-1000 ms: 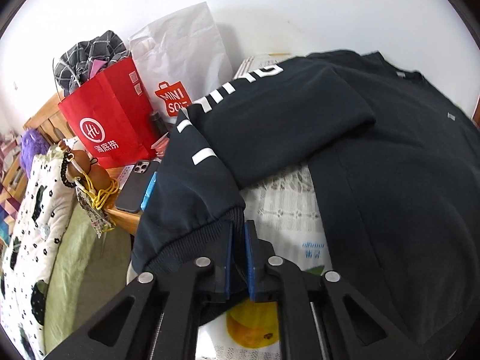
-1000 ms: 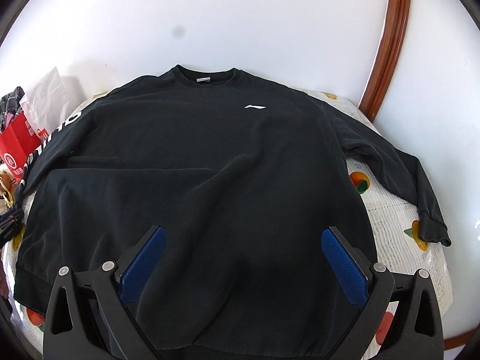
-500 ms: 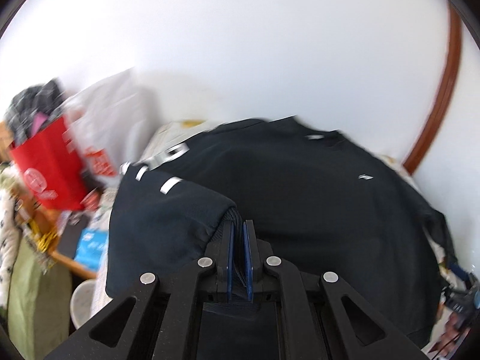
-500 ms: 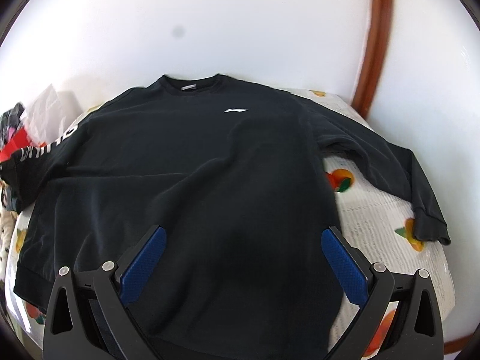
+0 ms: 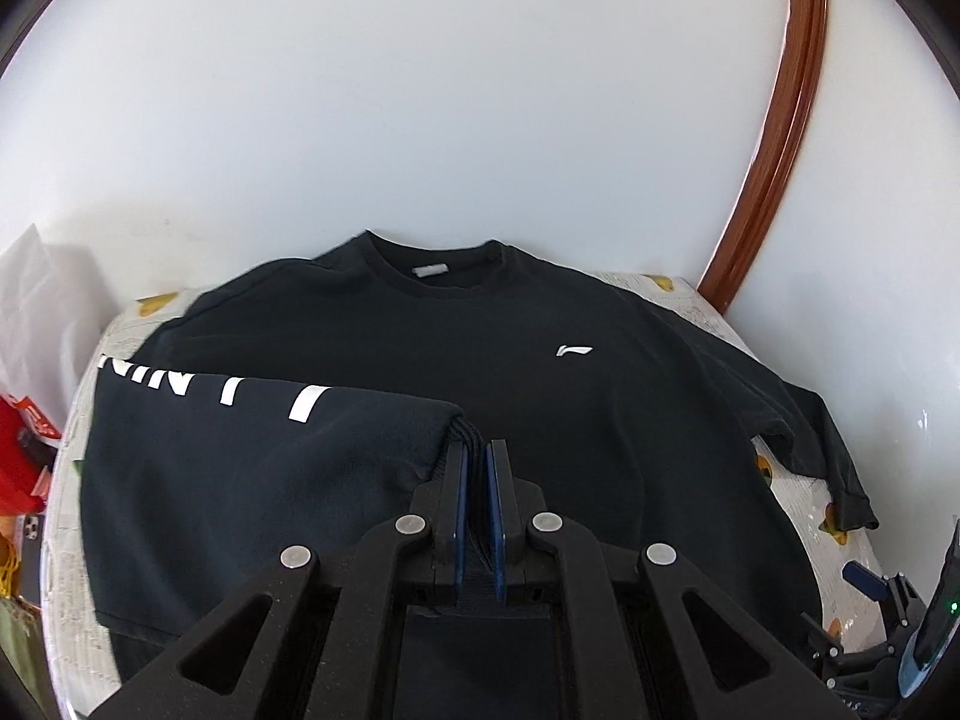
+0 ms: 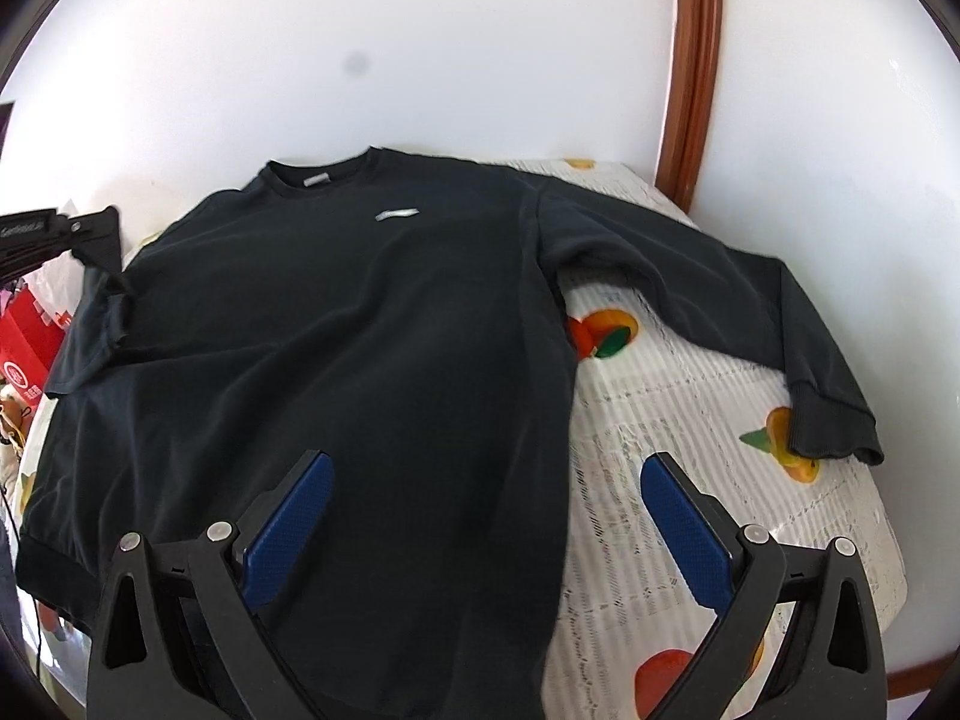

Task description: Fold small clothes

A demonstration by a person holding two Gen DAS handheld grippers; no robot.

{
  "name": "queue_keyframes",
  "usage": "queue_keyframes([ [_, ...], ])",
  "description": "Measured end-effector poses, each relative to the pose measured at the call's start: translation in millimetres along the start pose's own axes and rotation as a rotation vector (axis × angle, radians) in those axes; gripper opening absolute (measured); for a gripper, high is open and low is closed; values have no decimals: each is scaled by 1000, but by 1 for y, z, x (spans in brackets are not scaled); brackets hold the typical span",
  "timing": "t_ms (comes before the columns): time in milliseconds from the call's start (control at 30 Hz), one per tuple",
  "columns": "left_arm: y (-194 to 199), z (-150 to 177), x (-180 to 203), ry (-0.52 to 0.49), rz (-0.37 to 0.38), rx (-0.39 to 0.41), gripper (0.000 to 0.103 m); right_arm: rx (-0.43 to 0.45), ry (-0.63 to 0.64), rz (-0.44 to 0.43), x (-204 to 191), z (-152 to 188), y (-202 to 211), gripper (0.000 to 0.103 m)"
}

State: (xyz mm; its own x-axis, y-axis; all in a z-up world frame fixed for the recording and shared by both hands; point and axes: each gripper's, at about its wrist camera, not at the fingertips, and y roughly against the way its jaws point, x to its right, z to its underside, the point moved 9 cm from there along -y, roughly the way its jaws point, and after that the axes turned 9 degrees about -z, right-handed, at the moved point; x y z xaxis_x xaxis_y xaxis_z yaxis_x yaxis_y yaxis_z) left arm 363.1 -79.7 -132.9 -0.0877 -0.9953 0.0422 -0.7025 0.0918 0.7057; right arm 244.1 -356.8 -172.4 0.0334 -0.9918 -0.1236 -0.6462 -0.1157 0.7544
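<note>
A black long-sleeved sweatshirt point(image 6: 384, 336) lies face up on a fruit-print tablecloth point(image 6: 672, 420), collar toward the wall. My left gripper point(image 5: 478, 450) is shut on the cuff of the left sleeve point(image 5: 252, 450), which has white lettering, and holds it folded over the sweatshirt's body point(image 5: 570, 420). My right gripper point(image 6: 486, 486) is open and empty above the lower right hem. The right sleeve point(image 6: 750, 324) lies spread out on the cloth, its cuff point(image 6: 834, 426) at the far right.
A white wall stands behind the table, with a brown wooden frame point(image 6: 690, 90) at the right. A red paper bag point(image 6: 27, 348) and a white bag point(image 5: 36, 300) stand off the left edge. The right gripper shows at the left wrist view's lower right point(image 5: 882, 594).
My left gripper has carried the left sleeve cuff from the table's left edge up and over onto the sweatshirt's body. My right gripper has shifted to the right, toward the right sleeve.
</note>
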Motion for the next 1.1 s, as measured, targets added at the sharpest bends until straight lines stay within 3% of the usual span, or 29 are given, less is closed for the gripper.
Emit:
queue_keyframes([
  [200, -21, 6, 11, -4, 13, -40, 8, -29, 3, 11, 6, 6, -13, 99],
  [333, -14, 9, 1, 3, 35, -39, 23, -28, 36, 3, -7, -1, -17, 99],
  [500, 3, 20, -48, 36, -38, -29, 42, -18, 101, -38, -47, -22, -29, 95],
  [667, 19, 46, -127, 99, -176, -35, 55, -24, 152, -162, -107, -45, -47, 61],
  [767, 27, 71, -178, 128, -260, -59, 64, -49, 171, -231, -143, -56, -69, 59],
  [867, 26, 97, -211, 136, -295, -100, 66, -91, 166, -265, -168, -61, -95, 59],
  [1100, 8, 133, -235, 129, -270, -152, 66, -185, 97, -251, -181, -63, -157, 59],
])
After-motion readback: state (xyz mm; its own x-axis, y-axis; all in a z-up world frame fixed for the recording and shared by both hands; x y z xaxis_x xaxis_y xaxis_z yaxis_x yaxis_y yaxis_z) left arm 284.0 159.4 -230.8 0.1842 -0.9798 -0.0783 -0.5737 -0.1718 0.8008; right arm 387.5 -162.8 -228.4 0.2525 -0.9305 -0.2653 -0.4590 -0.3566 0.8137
